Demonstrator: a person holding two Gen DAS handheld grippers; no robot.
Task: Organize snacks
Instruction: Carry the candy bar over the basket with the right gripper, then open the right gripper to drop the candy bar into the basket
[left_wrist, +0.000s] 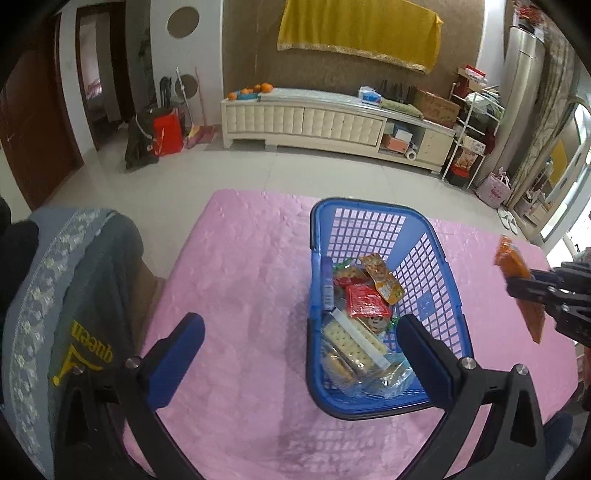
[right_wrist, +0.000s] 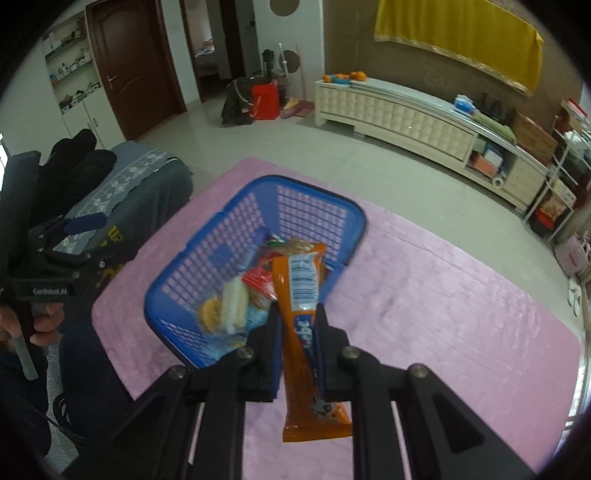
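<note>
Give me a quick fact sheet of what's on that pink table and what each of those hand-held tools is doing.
surface: pink tablecloth
container: blue basket, standing on the cloth
basket contents: several snack packets, among them crackers and a red packet
right tool: clamped on an orange snack bar, held in the air near the basket
left tool: jaws wide apart, nothing between them, above the basket's near end
cloth outside basket: no loose snacks visible
</note>
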